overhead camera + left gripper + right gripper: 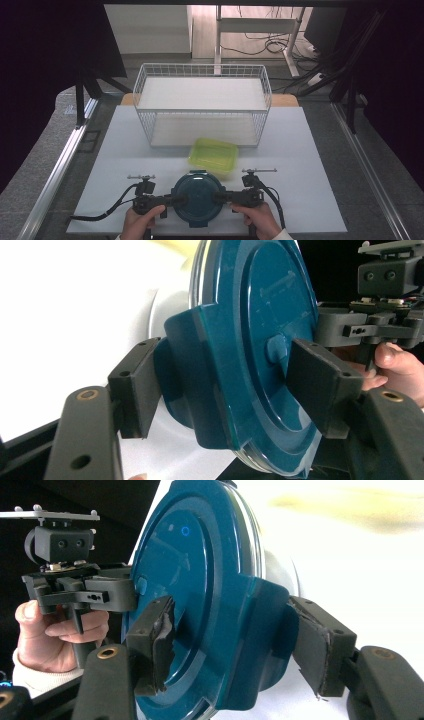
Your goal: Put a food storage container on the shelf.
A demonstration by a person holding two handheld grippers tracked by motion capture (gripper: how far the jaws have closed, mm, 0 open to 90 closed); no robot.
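Straddling the latch tabs of the round teal container (197, 198), both pairs of jaws stand part open with a tab between them. In the left gripper view the left gripper (227, 390) has one pad on the lid's top face and the other under the left latch tab (182, 375), close but whether pressed home I cannot tell. In the right gripper view the right gripper (235, 635) does the same at the right latch tab (262, 630) — one worn pad on the lid, one beneath the tab.

Seen from the high view, the left gripper (170, 200) meets the container at its left edge and the right gripper (225, 197) at its right edge, so the two point at each other along a left–right line through the lid's middle. That line is what the next move turns on: the tabs lie opposite one another, each gripper is nearest its own tab, and neither needs to cross over.

The container sits at the near edge of the white table (310, 200), about midway across. Just beyond it, touching or nearly so, lies a yellow-green box (213, 155), and farther off stands a white wire basket (202, 102). I judge lifting toward the far side would need to clear that box first.
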